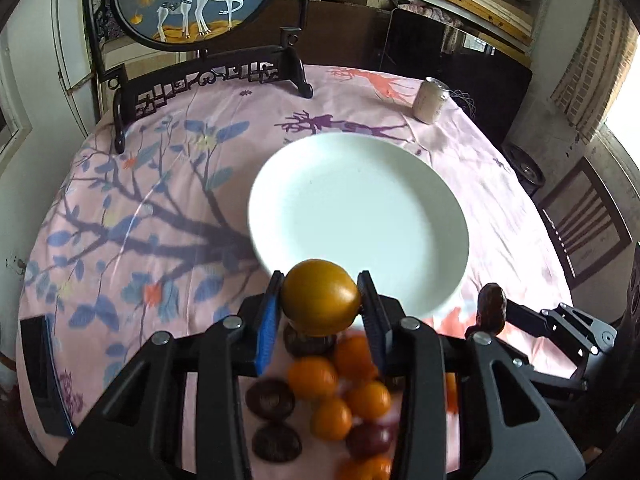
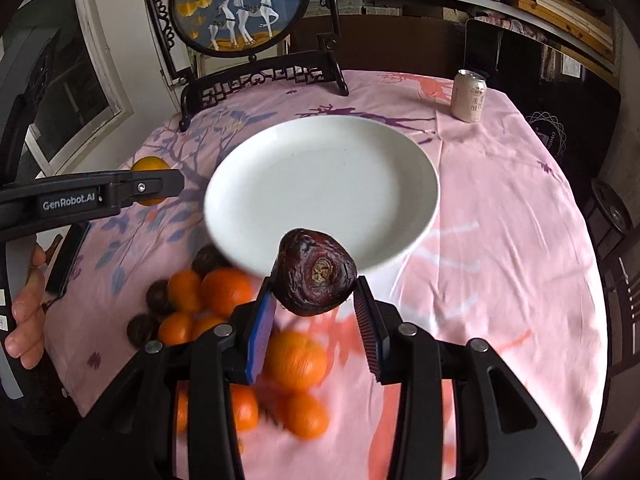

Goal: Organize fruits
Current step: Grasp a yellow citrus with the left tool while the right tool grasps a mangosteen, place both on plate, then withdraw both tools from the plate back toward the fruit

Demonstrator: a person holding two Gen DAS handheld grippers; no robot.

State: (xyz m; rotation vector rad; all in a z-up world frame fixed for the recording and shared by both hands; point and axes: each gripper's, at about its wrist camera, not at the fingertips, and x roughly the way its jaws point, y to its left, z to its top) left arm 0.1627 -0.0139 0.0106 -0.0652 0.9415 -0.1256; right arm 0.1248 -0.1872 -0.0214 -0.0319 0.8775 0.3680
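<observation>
Left wrist view: left gripper is clamped on a round yellow-orange citrus fruit, pads pressing both its sides, fruit lifted clear of the pink floral tablecloth. Beyond it lies an empty round white ceramic plate. Below the jaws, a blurred heap of small orange fruits and dark purple wrinkled fruits rests on the cloth. Right gripper appears at the right edge, holding a dark fruit. A pale drink can stands upright at the far side.

Right wrist view: right gripper is closed on a dark purple wrinkled passion fruit, raised at the plate's near rim. The fruit heap lies to the lower left. The left gripper enters from the left with its citrus, a hand on its handle. An ornate dark-framed round deer screen stands behind.
</observation>
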